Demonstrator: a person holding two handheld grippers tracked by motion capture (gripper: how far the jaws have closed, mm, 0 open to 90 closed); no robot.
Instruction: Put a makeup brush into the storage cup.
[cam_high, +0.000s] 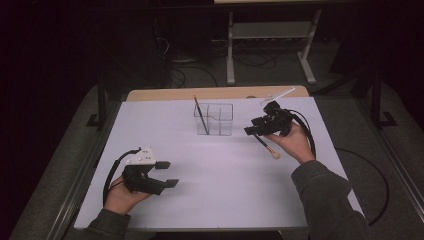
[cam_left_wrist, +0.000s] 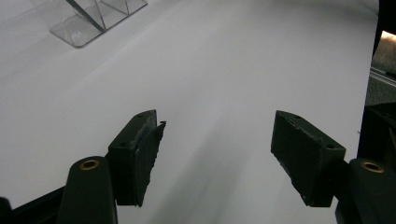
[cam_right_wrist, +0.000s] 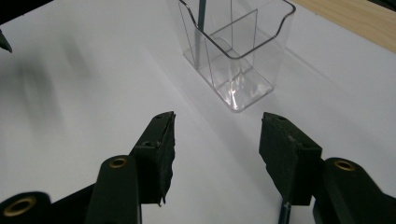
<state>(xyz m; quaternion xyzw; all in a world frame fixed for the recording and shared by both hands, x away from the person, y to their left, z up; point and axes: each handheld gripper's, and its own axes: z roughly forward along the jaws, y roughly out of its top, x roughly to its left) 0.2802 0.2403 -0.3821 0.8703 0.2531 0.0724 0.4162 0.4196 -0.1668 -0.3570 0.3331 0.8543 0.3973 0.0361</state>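
Note:
A clear divided organizer (cam_high: 218, 120) stands at the middle back of the white table (cam_high: 215, 200). A dark thin brush (cam_high: 200, 115) leans in its left compartment. A second brush (cam_high: 267, 148) with a pale tip lies slanted just under my right hand. My right gripper (cam_high: 254, 126) hovers right of the organizer and points at it. In the right gripper view its jaws (cam_right_wrist: 217, 119) stand open and empty, facing the organizer (cam_right_wrist: 238, 56); a thin handle end (cam_right_wrist: 284, 212) shows below one jaw. My left gripper (cam_high: 168, 173) is open and empty near the front left, over bare table (cam_left_wrist: 217, 116).
A wooden strip (cam_high: 165, 93) runs along the table's far edge, with a thin white stick (cam_high: 278, 94) on it at the right. Behind the table stand a metal frame (cam_high: 270, 30) and floor cables. The organizer's corner (cam_left_wrist: 93, 23) shows far off in the left gripper view.

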